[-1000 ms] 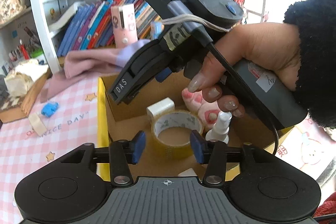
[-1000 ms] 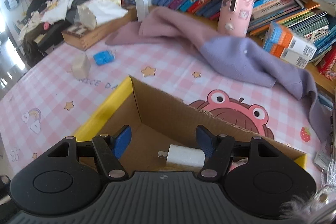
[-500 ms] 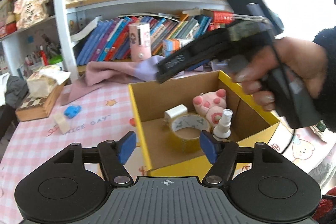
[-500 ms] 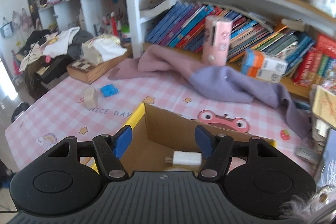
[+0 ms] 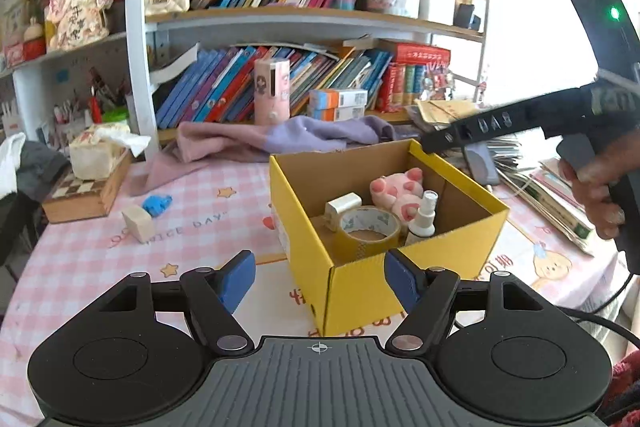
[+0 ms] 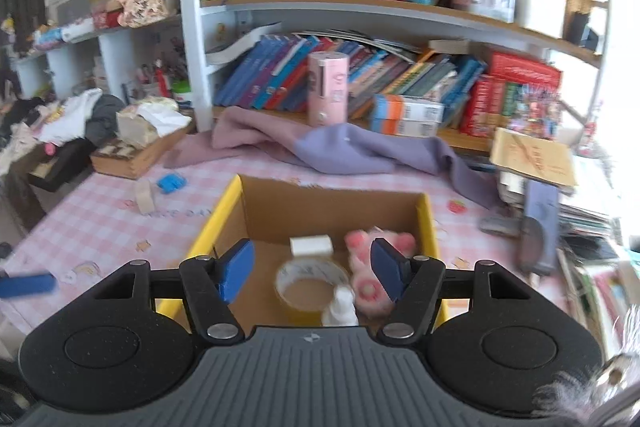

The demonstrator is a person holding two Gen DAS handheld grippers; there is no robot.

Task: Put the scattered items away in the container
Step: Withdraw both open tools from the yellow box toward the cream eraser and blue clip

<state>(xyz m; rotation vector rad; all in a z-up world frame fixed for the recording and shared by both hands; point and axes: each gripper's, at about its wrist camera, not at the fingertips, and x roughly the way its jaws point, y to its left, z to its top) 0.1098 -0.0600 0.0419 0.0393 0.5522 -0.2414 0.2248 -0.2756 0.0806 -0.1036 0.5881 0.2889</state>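
Two grippers, left (image 5: 319,275) and right (image 6: 310,271): blue fingers apart, empty; left just widened; yellow cardboard box (image 5: 362,281) below.

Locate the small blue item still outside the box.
In the left wrist view, the blue item lies on the pink checked tablecloth, left of the yellow box, beside a pale block.

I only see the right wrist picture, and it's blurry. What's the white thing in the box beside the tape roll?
Observer: A small spray bottle, standing upright between the tape roll and a pink plush toy.
Operator: And the blue smear at my left edge?
Observer: Likely a finger of the left gripper; its jaws have just been opening and grip nothing.
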